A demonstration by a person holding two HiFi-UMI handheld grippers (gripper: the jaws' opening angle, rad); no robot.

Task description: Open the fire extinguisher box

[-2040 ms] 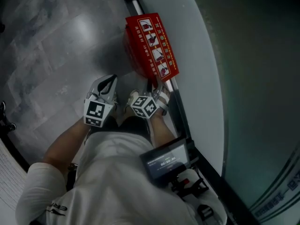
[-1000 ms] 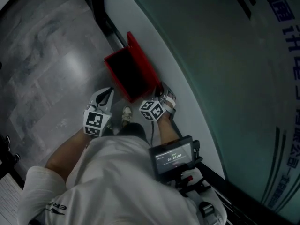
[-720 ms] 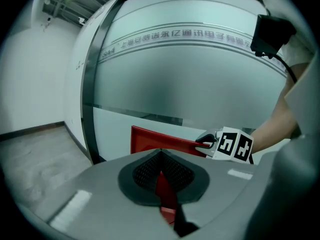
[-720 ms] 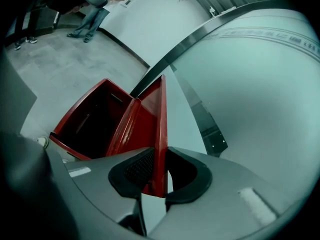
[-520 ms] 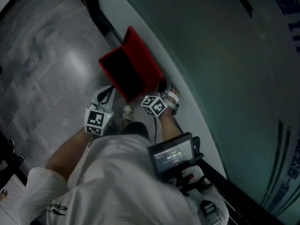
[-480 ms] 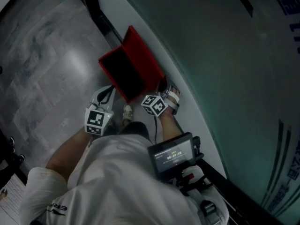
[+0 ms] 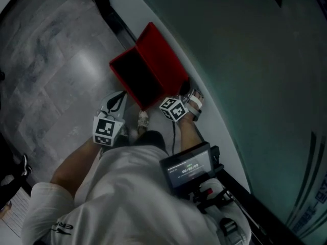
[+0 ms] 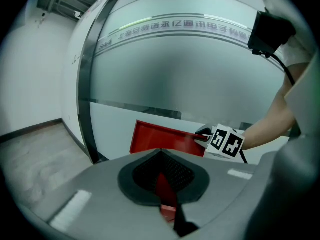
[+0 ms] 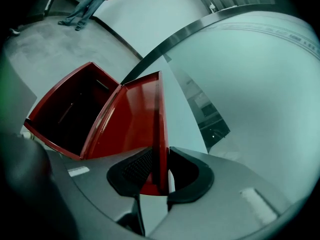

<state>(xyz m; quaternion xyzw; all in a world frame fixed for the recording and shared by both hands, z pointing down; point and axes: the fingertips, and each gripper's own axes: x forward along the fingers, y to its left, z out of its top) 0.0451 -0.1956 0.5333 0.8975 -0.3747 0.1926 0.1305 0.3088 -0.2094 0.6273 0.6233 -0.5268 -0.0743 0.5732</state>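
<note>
The red fire extinguisher box [image 7: 134,79] stands on the floor against the glass wall, its dark inside showing. Its lid [image 7: 166,52] is swung up and leans toward the wall. My right gripper [image 7: 188,92] is at the lid's near edge. In the right gripper view the lid [image 9: 132,121] edge stands between the jaws of the right gripper [image 9: 159,170]. They have just been opening, and a thin gap shows beside the right pad. My left gripper [image 7: 122,95] hangs shut and empty in front of the box, left of the lid [image 8: 167,139].
A frosted glass wall [image 7: 245,60] with a black frame post [image 7: 110,14] runs behind the box. Grey floor tiles [image 7: 51,70] spread to the left. A small screen [image 7: 186,170] hangs at my chest, and my shoe [image 7: 143,119] is next to the box. A person's legs [image 9: 85,6] stand far off.
Two seconds ago the lid lay shut with its label up; now it stands raised. Over the last second my right gripper swung right toward the wall with the lid edge.
</note>
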